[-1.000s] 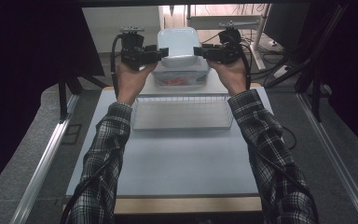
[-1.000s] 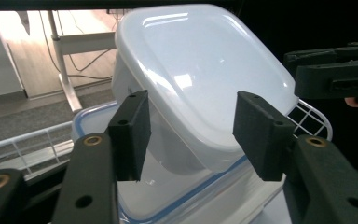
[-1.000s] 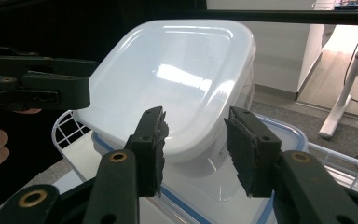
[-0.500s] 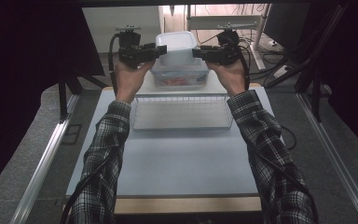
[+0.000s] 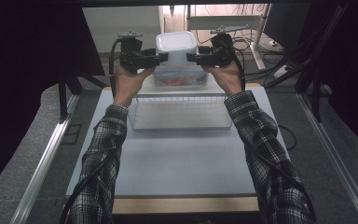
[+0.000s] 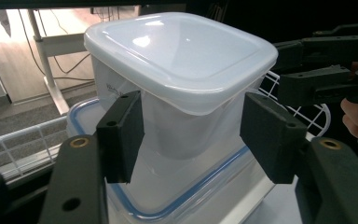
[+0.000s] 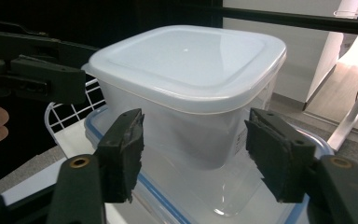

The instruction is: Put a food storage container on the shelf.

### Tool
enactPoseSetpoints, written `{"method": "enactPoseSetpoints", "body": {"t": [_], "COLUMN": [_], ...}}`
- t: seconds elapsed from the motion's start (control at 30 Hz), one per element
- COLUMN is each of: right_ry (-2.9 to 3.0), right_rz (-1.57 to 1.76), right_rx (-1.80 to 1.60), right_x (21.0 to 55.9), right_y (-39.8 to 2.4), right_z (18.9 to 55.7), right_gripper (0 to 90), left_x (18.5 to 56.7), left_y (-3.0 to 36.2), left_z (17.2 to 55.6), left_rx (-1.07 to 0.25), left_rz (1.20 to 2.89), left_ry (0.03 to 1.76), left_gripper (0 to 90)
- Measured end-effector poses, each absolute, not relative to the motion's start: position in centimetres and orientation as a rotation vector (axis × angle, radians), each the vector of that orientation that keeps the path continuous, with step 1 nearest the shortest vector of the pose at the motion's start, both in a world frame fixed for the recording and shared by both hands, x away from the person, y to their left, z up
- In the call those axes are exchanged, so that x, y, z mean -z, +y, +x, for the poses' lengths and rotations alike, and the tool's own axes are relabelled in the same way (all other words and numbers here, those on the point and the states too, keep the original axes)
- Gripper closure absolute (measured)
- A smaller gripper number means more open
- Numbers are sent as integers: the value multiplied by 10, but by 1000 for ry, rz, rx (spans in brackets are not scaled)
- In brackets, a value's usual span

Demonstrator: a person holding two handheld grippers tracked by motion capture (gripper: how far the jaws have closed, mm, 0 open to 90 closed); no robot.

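The setting is identified as a laboratory or test room arranged for recording. A light grey table (image 5: 177,158) is framed by metal rails (image 5: 42,163) and dark curtains (image 5: 28,70) at both sides. Loose cables (image 5: 270,70) are laid across the grey carpeted floor (image 5: 349,140). Beyond the table, a white desk frame (image 5: 223,21) and a wooden floor (image 6: 9,56) are seen.

Black-and-white plaid sleeves (image 5: 105,140) cover both forearms. Each black claw, left (image 5: 164,57) and right (image 5: 191,58), has brass-ringed screw holes, square pads and a black cable.
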State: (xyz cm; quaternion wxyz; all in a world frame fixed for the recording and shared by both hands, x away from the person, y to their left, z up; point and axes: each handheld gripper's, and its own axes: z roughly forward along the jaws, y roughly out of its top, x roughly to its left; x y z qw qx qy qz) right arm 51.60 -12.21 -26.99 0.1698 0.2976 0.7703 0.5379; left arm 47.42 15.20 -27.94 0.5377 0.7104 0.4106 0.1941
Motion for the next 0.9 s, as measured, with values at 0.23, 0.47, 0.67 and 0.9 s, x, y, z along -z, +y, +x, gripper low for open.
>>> {"method": "enactPoseSetpoints", "body": {"t": [0.23,0.47,0.67,0.9], "right_ry": [2192,2208,2199,2218], "right_rz": [846,849,841,833], "right_rx": [-1548,-1570,-1554,-1522], "right_x": [276,277,273,280], "right_y": [-120,-127,-128,-130], "right_z": [525,521,511,489], "right_gripper": [373,425,470,557], "left_x": [284,286,284,294], "left_y": [149,148,149,151], "left_z": [483,487,477,452], "left_rx": [-461,-455,-481,-500], "left_rz": [1689,1683,1688,1738], "left_ry": [981,977,972,967], "left_gripper": [439,442,451,467]}}
